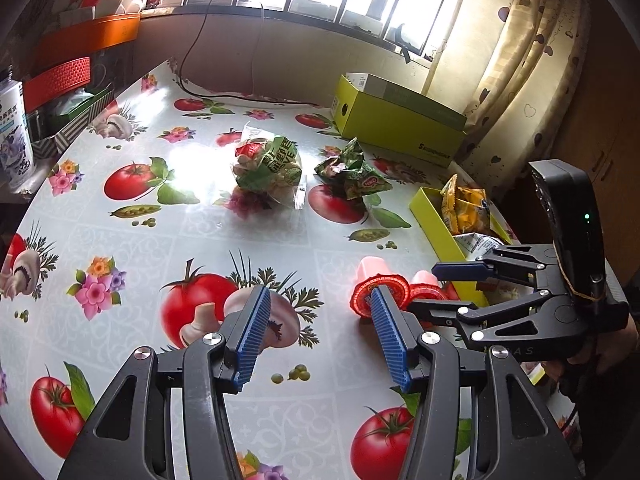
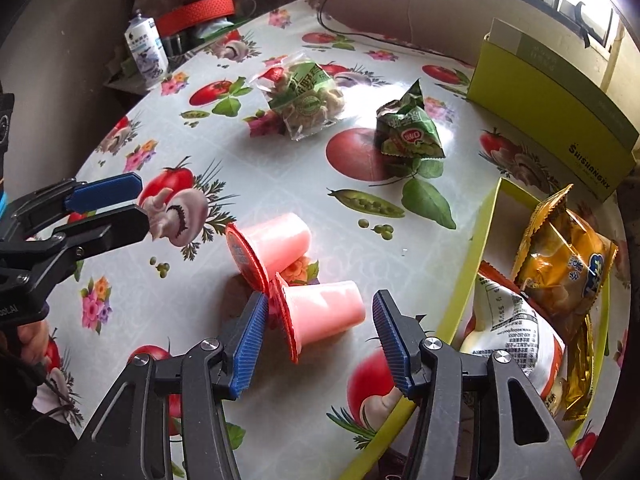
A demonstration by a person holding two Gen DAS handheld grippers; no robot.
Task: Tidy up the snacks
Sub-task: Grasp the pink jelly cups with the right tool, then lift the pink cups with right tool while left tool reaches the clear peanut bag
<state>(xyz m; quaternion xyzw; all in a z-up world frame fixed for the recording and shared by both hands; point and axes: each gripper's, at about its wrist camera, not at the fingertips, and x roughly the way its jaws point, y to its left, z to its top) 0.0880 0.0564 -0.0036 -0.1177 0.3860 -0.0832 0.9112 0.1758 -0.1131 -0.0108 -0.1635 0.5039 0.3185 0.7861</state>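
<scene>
Daylight from a barred window fell on a table (image 2: pixel 224 364) covered with an oilcloth printed with tomatoes and mushrooms. At the left of the right wrist view, the left gripper (image 2: pixel 138 204) hovered over the cloth, its jaws apart with nothing between them. Farther back lay a clear bag of biscuits (image 2: pixel 306 94), and to its right a crumpled green packet (image 2: pixel 408 132). In the middle, two pink jelly cups (image 2: pixel 280 268) lay on their sides, touching at their red foil lids. The right gripper (image 2: pixel 320 340) straddled the nearer cup (image 2: pixel 326 314), jaws wide and not yet pressing on it. At the right stood a shallow yellow-green tray (image 2: pixel 478 240), already holding an orange packet (image 2: pixel 568 260) and a white one (image 2: pixel 516 332); behind it sat a matching box (image 2: pixel 560 104).

The cups looked light, with thin, smooth plastic walls that would likely flex under a hard squeeze, and foil lids that could be punctured. A gentle hold across the tapered body, near the wider lid end, seemed safest; the taper might let a cup slip toward its narrow base.
</scene>
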